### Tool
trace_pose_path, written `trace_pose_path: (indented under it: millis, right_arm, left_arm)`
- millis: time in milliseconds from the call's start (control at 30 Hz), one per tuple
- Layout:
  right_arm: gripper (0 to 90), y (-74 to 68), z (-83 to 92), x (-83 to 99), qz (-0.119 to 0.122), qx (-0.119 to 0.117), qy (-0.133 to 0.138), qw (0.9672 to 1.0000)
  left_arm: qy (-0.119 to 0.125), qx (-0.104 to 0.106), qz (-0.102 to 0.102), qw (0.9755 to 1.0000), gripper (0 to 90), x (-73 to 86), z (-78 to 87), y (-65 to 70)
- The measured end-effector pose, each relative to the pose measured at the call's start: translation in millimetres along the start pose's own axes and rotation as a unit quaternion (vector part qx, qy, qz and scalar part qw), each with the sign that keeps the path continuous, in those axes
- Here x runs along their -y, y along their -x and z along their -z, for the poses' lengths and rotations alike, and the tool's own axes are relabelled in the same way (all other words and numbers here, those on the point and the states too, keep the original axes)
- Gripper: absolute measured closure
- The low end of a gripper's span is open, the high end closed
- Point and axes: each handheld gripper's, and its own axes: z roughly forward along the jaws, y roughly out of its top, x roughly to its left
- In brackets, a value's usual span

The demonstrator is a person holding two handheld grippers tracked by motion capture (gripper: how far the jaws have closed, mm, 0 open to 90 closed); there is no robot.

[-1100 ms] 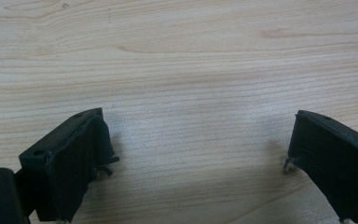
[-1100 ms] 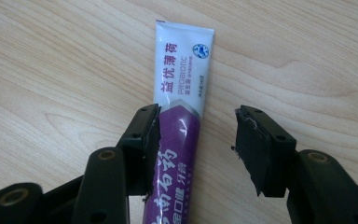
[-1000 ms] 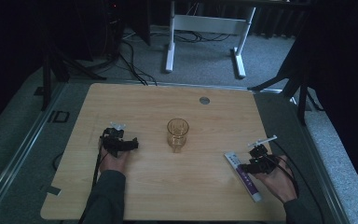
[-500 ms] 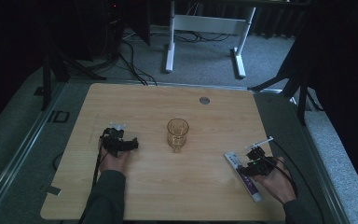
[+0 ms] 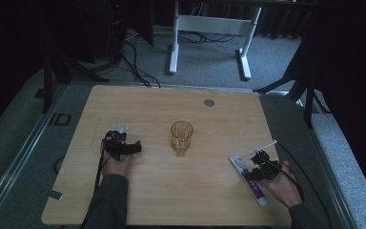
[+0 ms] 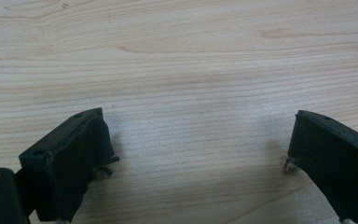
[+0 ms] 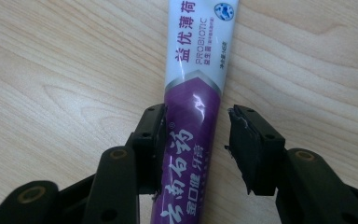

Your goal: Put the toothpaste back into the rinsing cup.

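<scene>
Jaws astride the toothpaste

Toothpaste tube (image 7: pixel 196 116) lies flat on my table (image 5: pixel 138 200), near its right edge. My right gripper (image 7: pixel 196 144) straddles it, jaws partly open, one touching. My left gripper (image 6: pixel 196 154) gapes wide over bare wood. Glass (image 5: pixel 181 137) stands mid-table.

A: Where does the high view sit?
B: Above the near edge, facing forward and down over the whole table (image 5: pixel 124 200).
A: And the gripper views?
B: Close above that same wood (image 6: pixel 177 70), facing downward.
</scene>
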Motion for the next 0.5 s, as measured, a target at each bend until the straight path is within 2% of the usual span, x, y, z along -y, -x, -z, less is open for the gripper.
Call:
trace_pose_path:
  millis: [500]
  right_arm:
    - [56.3, -3.7, -4.3, -2.3, 0.0, 0.001, -0.034, 0.9994]
  left_arm:
    - [0.0, 0.0, 0.0, 1.0, 4.2, 0.0, 0.0, 0.0]
